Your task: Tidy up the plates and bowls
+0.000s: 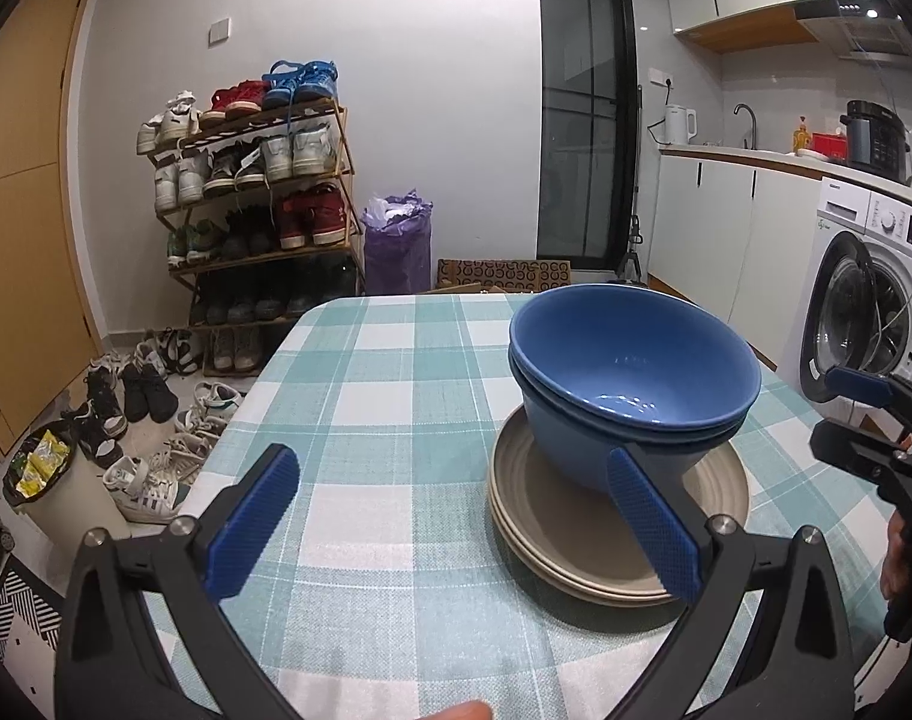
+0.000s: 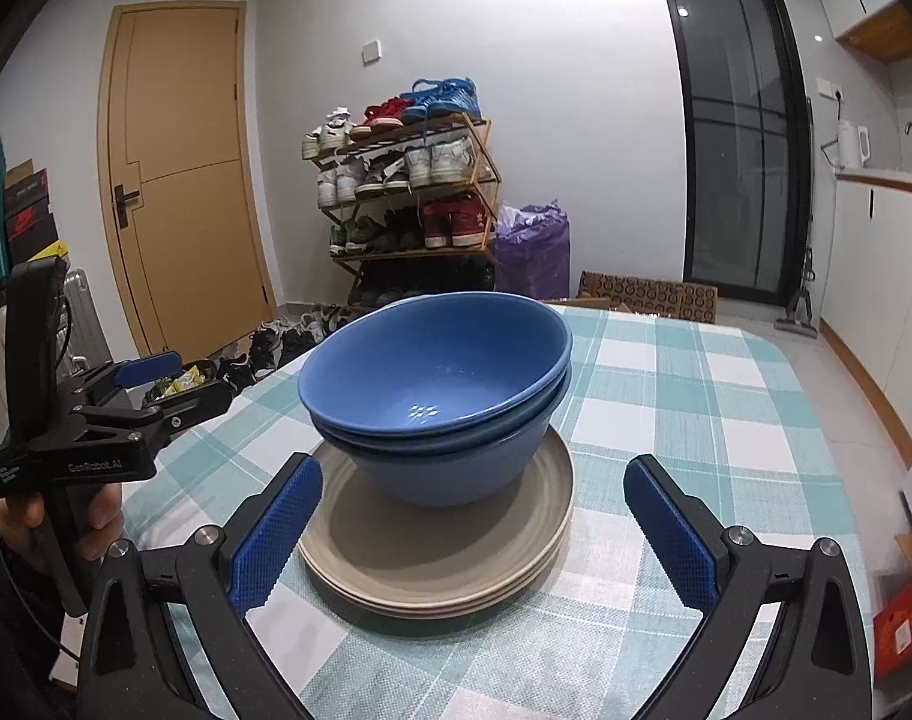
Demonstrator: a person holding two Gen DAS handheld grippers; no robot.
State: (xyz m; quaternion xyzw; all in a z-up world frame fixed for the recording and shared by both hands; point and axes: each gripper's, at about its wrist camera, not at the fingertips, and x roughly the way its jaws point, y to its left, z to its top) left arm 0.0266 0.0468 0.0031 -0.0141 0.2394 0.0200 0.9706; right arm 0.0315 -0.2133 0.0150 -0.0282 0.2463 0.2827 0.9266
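Two blue bowls (image 1: 630, 372) (image 2: 438, 372) sit nested on a small stack of beige plates (image 1: 576, 546) (image 2: 432, 558) on a table with a teal-checked cloth (image 1: 396, 396) (image 2: 696, 396). My left gripper (image 1: 453, 459) is open just short of the stack. Its right finger (image 1: 654, 528) overlaps the plates' near rim, and its left finger stands over bare cloth. My right gripper (image 2: 473, 468) is open too, with its fingers on either side of the plates and nothing gripped. Each gripper shows in the other's view, the right gripper (image 1: 840, 417) and the left gripper (image 2: 180, 384), held by a hand.
Beyond the table's far edge stand a shoe rack (image 1: 252, 198) (image 2: 408, 192), loose shoes on the floor, a purple bag (image 1: 396, 246) and a lined bin (image 1: 54, 480). A washing machine (image 1: 864, 300) and kitchen counter are on the right. A wooden door (image 2: 180, 168) is on the left.
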